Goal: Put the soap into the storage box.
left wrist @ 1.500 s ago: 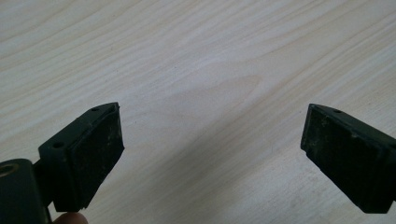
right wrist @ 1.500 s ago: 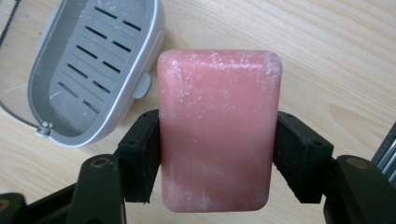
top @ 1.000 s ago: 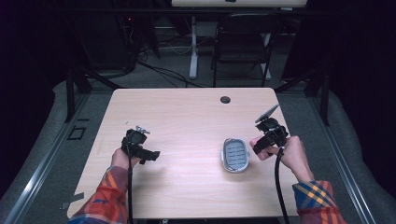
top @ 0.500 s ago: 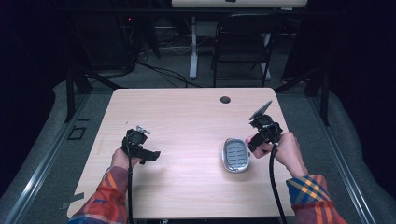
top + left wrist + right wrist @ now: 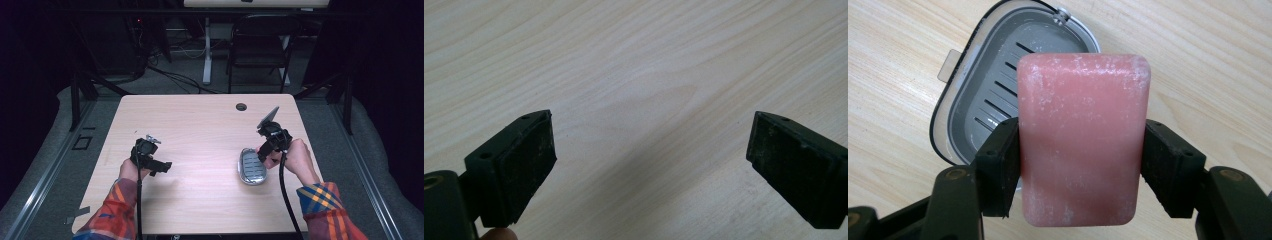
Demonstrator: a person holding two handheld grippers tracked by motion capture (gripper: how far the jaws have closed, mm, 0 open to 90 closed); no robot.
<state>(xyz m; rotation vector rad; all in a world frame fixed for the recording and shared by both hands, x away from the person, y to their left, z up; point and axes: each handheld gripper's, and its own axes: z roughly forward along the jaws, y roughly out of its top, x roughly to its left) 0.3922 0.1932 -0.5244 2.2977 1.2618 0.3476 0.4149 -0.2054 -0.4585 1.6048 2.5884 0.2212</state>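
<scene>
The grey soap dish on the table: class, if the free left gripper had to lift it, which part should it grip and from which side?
Grip the soap dish across its narrower width, on the two long rim edges, coming down from above. It lies flat and open, so the thin raised rim is probably the only hold. The right gripper holds the pink soap over it; the left gripper is open.

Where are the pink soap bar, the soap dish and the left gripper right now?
pink soap bar (image 5: 1083,140), right gripper view, middle of its face
soap dish (image 5: 993,90), right gripper view, slotted grey floor
left gripper (image 5: 651,165), left gripper view, midway between its open tips

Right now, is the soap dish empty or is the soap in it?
Empty: the soap dish shows bare grey slats, and the right gripper holds the pink soap above it.
</scene>
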